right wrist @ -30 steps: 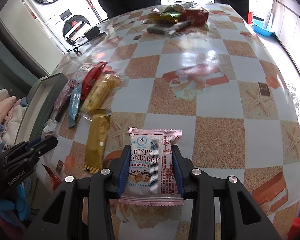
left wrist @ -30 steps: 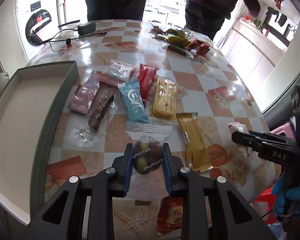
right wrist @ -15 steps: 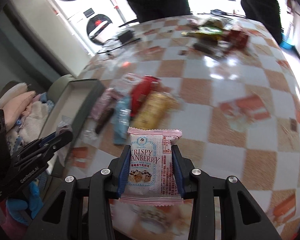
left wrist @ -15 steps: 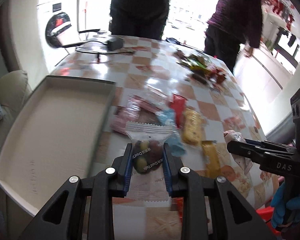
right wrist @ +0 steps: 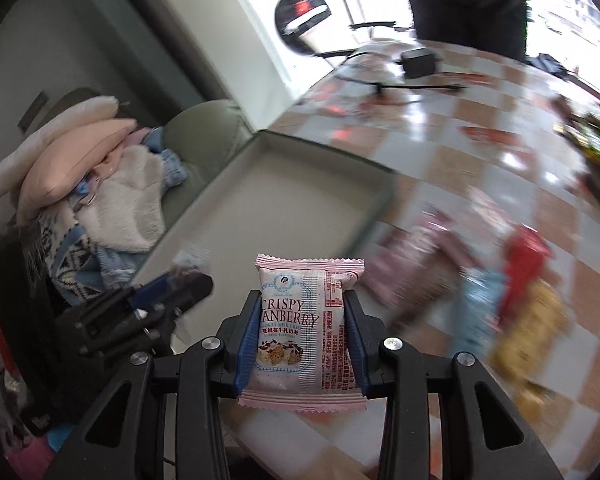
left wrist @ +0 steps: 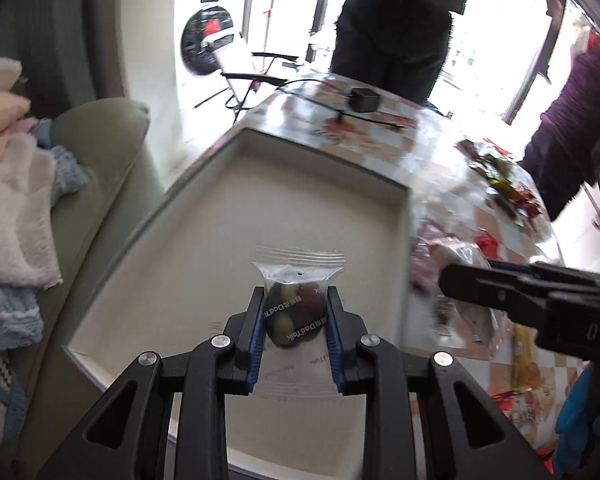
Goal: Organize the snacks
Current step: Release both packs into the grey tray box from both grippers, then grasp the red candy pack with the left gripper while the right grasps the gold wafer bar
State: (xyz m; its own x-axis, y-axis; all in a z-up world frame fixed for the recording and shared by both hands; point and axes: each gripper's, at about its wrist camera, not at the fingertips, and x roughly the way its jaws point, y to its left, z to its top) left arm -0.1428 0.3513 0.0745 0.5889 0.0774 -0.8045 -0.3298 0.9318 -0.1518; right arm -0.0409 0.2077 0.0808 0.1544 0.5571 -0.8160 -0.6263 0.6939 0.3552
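Observation:
My left gripper (left wrist: 295,312) is shut on a clear DadTalk snack pack (left wrist: 296,304) with dark and yellow pieces, held above the shallow grey-rimmed box (left wrist: 204,264). My right gripper (right wrist: 302,328) is shut on a pink Crispy Cranberry pack (right wrist: 303,324), held above the table edge just right of the box (right wrist: 300,184). The right gripper also shows at the right of the left wrist view (left wrist: 520,292). The left gripper also shows at the left of the right wrist view (right wrist: 168,296). Several loose snack packs (right wrist: 512,280) lie blurred on the checkered table (right wrist: 480,128).
A grey-green sofa (left wrist: 100,152) with a pile of towels and clothes (left wrist: 16,208) stands left of the table. A black adapter with cable (left wrist: 364,100) lies at the far end. Another snack pile (left wrist: 504,184) sits far right. Two people (left wrist: 392,28) stand behind the table.
Both grippers have swung left with their packs still held. The left one has gone from over the loose snacks to over the box; the right one now faces the box.

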